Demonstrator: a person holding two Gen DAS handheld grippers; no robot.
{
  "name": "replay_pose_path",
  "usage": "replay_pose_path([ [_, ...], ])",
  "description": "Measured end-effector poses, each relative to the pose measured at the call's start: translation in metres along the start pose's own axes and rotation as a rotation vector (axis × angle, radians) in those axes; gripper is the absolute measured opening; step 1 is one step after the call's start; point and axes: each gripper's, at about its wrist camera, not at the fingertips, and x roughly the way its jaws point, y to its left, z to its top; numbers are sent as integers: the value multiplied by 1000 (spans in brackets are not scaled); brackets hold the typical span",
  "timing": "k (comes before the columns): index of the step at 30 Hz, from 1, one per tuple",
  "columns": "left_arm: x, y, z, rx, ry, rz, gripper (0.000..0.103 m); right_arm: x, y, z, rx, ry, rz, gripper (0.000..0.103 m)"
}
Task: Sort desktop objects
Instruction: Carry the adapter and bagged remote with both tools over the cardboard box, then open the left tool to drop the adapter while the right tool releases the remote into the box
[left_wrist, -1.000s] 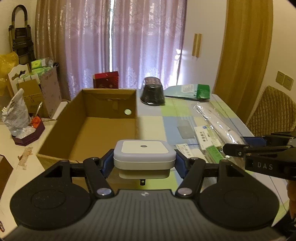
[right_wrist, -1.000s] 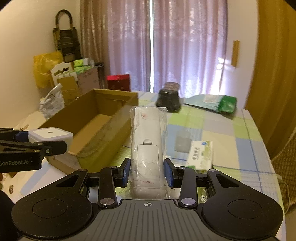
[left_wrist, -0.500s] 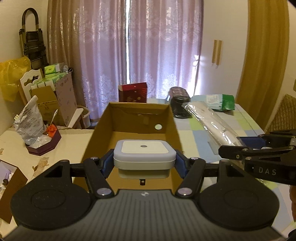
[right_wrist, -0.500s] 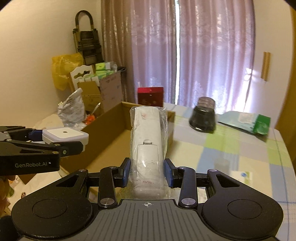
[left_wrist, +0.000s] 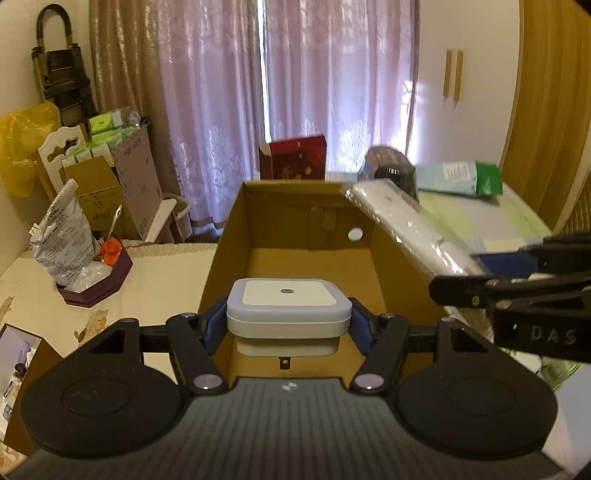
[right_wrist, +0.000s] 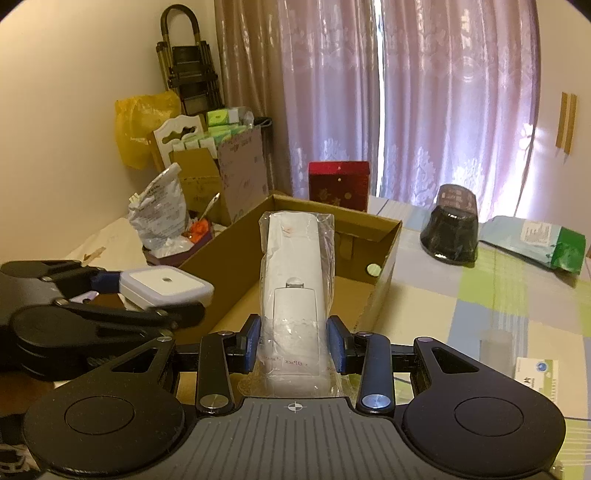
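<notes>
Backlit mauve lace curtains (right_wrist: 424, 110), cream wall (right_wrist: 74, 129), folded stepladder (right_wrist: 188, 70) in corner.

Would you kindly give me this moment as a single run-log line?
left gripper: shut on white plug-in unit | right gripper: shut on bagged white remote | both held over open cardboard box | nothing released yet

"DAS" on right gripper (left_wrist: 480, 273)

1. The cardboard box (left_wrist: 284, 229) is matt brown, plain inside.
2. The night light (left_wrist: 288, 308) is smooth white plastic with a satin sheen.
3. The remote (right_wrist: 295, 295) sits in a glossy, crinkled clear wrapper.
4. The tablecloth (right_wrist: 480, 295) looks like smooth checked cloth.
</notes>
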Motion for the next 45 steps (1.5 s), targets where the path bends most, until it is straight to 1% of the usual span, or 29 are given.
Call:
replay_pose_path([
  [11, 39, 2, -16, 32, 74, -11, 61, 23, -2, -4, 12, 37, 0, 37],
  [15, 34, 4, -17, 43, 60, 0, 65, 26, -4, -6, 14, 41, -4, 37],
  [21, 17, 14, -16, 48, 17, 31, 65, 29, 0, -5, 3, 46, -1, 37],
  [25, 5, 19, -16, 58, -6, 37, 66, 35, 5, -4, -5, 55, 12, 37],
  [33, -4, 28, -18, 48, -19, 52, 67, 55, 16, -9, -39, 108, 26, 37],
  [38, -5, 30, -20, 34, -15, 48, 67, 65, 19, -13, -48, 137, 30, 37],
  [45, -6, 31, -24, 18, -8, 42, 67, 64, 16, -16, -59, 115, 15, 38],
])
